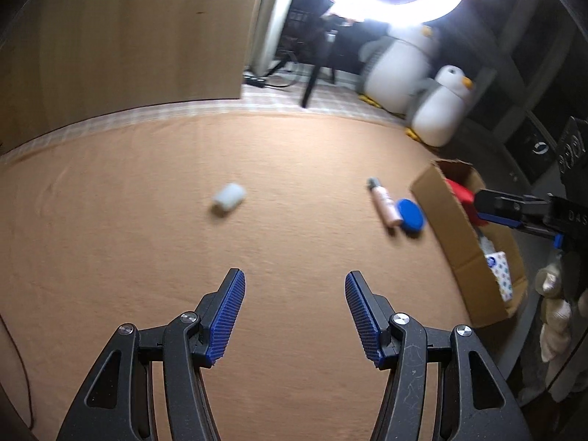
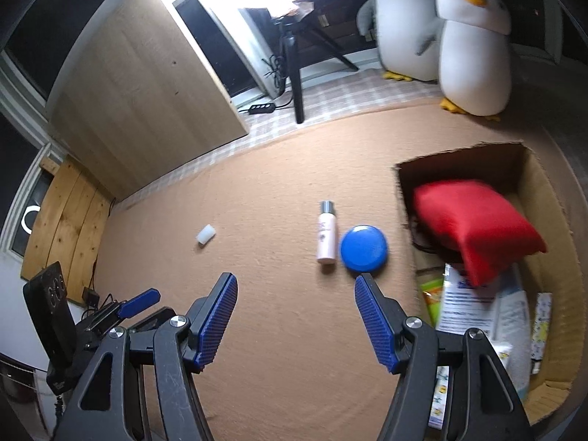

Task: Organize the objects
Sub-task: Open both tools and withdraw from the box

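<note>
STEP: reaching for next loose item | LEFT: left tongs part-open, empty | RIGHT: right tongs part-open, empty | ITEMS: pink bottle, blue disc, white cap on orange cloth, beside cardboard box | NEXT: probably lower over one item, close, carry to box.

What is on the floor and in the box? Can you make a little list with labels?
loose on cloth: white cap, pink bottle lying flat, blue disc beside bottle
box: cardboard box, open top
in box: red pouch on packets
left gripper: open, empty
right gripper: open, empty
behind: two penguin toys
</note>
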The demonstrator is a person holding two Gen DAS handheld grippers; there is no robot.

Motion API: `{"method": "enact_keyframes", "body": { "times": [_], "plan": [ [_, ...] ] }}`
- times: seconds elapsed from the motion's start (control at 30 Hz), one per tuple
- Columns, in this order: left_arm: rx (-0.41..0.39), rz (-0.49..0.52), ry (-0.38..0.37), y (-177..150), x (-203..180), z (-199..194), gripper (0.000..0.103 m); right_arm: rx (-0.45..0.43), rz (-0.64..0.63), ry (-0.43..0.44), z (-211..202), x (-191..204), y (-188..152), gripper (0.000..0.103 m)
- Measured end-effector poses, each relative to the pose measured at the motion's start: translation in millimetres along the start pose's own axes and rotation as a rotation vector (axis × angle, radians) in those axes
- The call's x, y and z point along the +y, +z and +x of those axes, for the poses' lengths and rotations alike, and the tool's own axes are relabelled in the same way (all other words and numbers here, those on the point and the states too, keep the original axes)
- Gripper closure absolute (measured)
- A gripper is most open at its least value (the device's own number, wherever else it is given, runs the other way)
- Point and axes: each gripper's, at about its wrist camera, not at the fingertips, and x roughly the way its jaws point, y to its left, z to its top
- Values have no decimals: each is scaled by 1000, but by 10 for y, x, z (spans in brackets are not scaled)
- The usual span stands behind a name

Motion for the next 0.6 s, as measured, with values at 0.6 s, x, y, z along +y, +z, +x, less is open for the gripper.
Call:
{"method": "enact_keyframes", "body": {
  "times": [0.6],
  "plan": [
    [43, -28, -4, 505, 400, 531, 50, 174, -12, -15, 867, 75, 467, 41]
  ]
}}
